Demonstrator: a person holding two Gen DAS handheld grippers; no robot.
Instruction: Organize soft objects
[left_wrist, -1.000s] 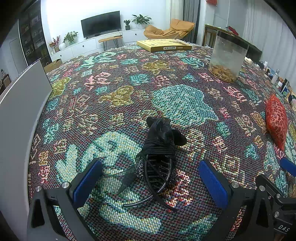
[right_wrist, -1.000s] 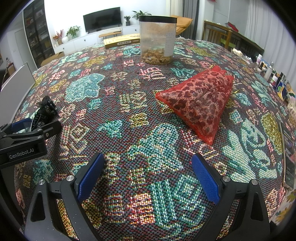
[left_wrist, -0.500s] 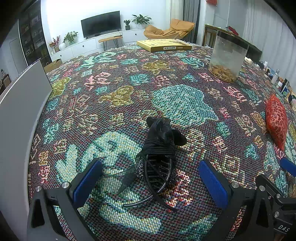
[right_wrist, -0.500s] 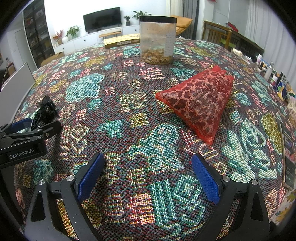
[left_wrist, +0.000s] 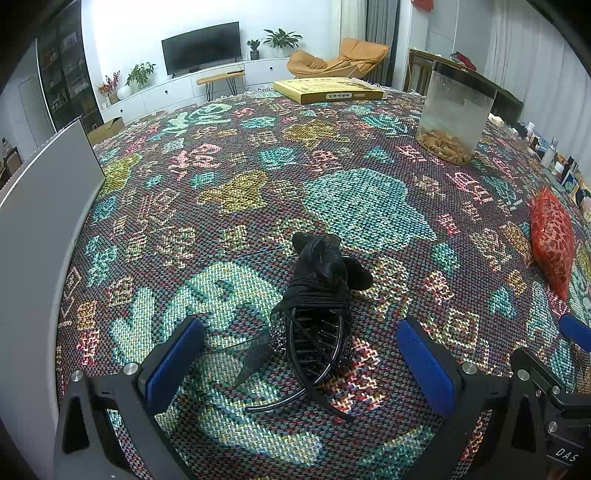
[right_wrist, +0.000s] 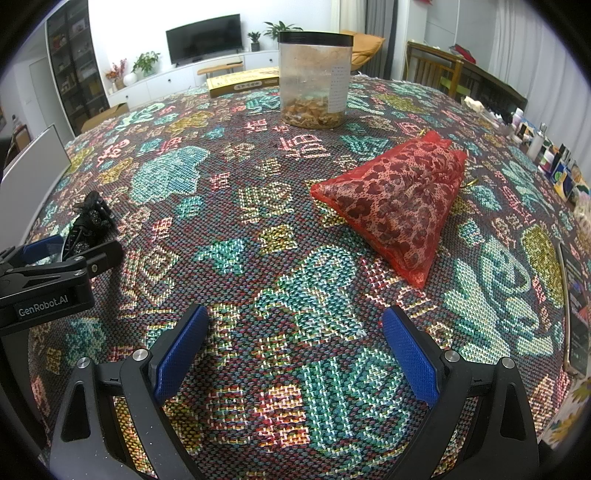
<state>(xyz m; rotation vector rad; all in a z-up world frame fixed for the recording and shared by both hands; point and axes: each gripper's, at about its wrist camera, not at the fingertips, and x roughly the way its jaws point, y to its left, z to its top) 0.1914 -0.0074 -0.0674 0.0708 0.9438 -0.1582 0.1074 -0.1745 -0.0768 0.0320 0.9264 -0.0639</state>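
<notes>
**Soft objects lie untouched, both tools spread wide**

Left wrist view: a black hair accessory (left_wrist: 317, 306) lies on the bench (left_wrist: 229, 155), near its front edge, squarely between the parted blue pads of the left hand-held gripper (left_wrist: 299, 363), which holds nothing. It looks like a mixed piece: a crumpled fabric bow at the far end, a wound dark band in the middle, and a stiff plastic claw with thin curved teeth at the near end, trailing fine mesh. I judge it light and springy; the teeth would likely slip or flex, so the wound middle seems the safest place to pinch. A red mesh pouch (left_wrist: 552, 240) sits toward the right edge, well apart. The bench wears a coarse woven cloth of teal, pink and gold figures, probably grippy enough to snag the mesh. A clear jar (left_wrist: 452, 118) and a yellow box (left_wrist: 328, 90) stand toward the far edge.

Right wrist view: the right hand-held gripper (right_wrist: 295, 354) is likewise spread and empty, hovering near the front edge. The pouch (right_wrist: 397, 203) lies ahead and slightly right, a limp triangular bag of translucent netting over mottled lumpy contents, gold ties at its far corner. It should sag when lifted; taking the near corner or the gathered neck looks wisest. The black accessory (right_wrist: 86, 225) shows by the left edge.
</notes>
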